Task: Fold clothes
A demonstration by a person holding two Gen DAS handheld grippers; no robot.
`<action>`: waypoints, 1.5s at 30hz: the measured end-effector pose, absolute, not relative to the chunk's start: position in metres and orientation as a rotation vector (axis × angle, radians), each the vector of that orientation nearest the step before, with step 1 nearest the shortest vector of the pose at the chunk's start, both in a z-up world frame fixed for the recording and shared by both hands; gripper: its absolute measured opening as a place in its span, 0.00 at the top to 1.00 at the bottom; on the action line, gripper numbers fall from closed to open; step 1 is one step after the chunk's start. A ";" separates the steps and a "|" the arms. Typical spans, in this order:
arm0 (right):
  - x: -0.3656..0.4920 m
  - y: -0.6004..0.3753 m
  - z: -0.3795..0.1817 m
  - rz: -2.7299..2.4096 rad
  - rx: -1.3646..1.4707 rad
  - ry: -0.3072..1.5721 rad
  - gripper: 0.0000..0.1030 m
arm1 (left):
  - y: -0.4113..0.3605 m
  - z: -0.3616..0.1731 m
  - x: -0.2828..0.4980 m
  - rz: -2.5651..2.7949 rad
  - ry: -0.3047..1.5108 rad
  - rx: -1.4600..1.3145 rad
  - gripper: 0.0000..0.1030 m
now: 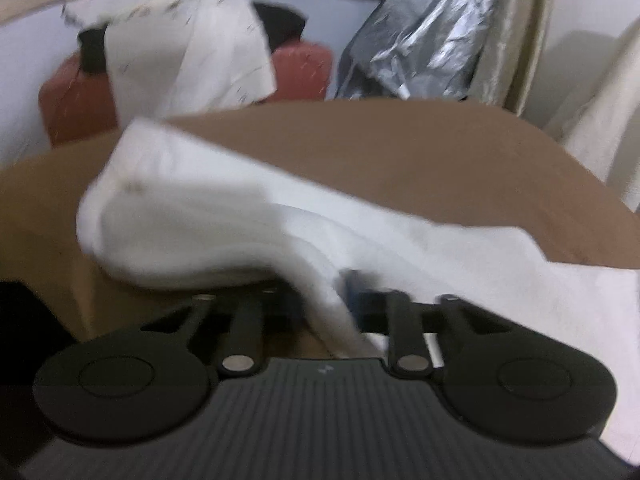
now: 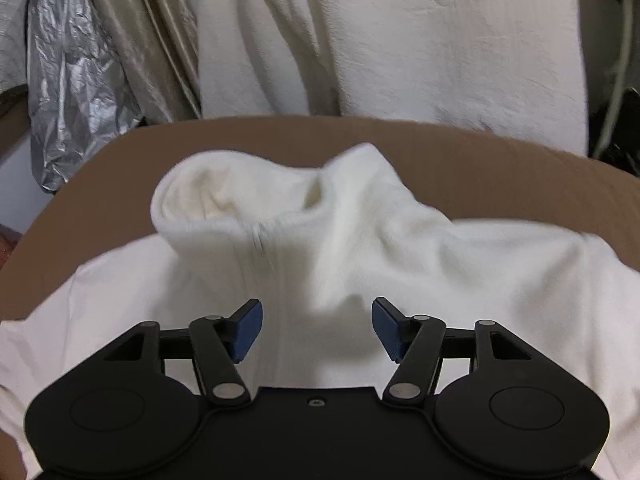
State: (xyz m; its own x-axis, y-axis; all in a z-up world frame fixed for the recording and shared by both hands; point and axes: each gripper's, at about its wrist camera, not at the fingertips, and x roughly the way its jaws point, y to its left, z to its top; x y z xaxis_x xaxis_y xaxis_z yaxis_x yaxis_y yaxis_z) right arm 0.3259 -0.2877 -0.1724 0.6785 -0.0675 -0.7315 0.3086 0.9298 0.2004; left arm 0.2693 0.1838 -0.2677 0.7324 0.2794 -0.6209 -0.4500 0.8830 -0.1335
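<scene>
A white fleece garment with a stand-up collar and a zip lies on a brown table. My right gripper is open just above the garment's chest, below the collar, with its blue pads apart and empty. In the left wrist view the same white garment is blurred, and a fold of it drapes over my left gripper. The cloth hides most of the left fingertips, so I cannot tell whether they grip it.
Behind the table hang a cream blanket, beige curtains and silver plastic sheeting. The left wrist view shows a red container with a white cloth draped over it, and the brown table.
</scene>
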 end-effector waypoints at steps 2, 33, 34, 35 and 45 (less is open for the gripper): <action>0.350 -0.282 -0.178 -0.210 0.286 0.787 0.61 | 0.176 -0.261 0.268 0.404 0.592 -0.239 0.86; 0.252 -0.256 -0.163 -0.245 0.620 0.694 0.51 | -0.031 -0.197 0.218 -0.645 0.497 -0.168 0.56; 0.248 -0.254 -0.168 -0.249 0.638 0.705 0.51 | -0.049 -0.213 0.223 -0.668 0.597 -0.106 0.49; 0.244 -0.251 -0.173 -0.247 0.653 0.715 0.51 | -0.063 -0.229 0.225 -0.655 0.693 -0.034 0.49; 0.235 -0.180 -0.164 0.020 0.531 0.765 0.51 | 0.015 -0.230 0.236 -0.573 0.790 -0.301 0.38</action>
State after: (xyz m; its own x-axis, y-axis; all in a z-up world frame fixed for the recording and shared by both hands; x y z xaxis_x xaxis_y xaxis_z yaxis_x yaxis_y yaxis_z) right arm 0.2346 -0.1800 -0.1637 0.7274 0.2061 -0.6545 0.1720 0.8686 0.4647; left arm 0.2356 0.0153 -0.2299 0.5635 -0.5877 -0.5806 0.3700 0.8079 -0.4587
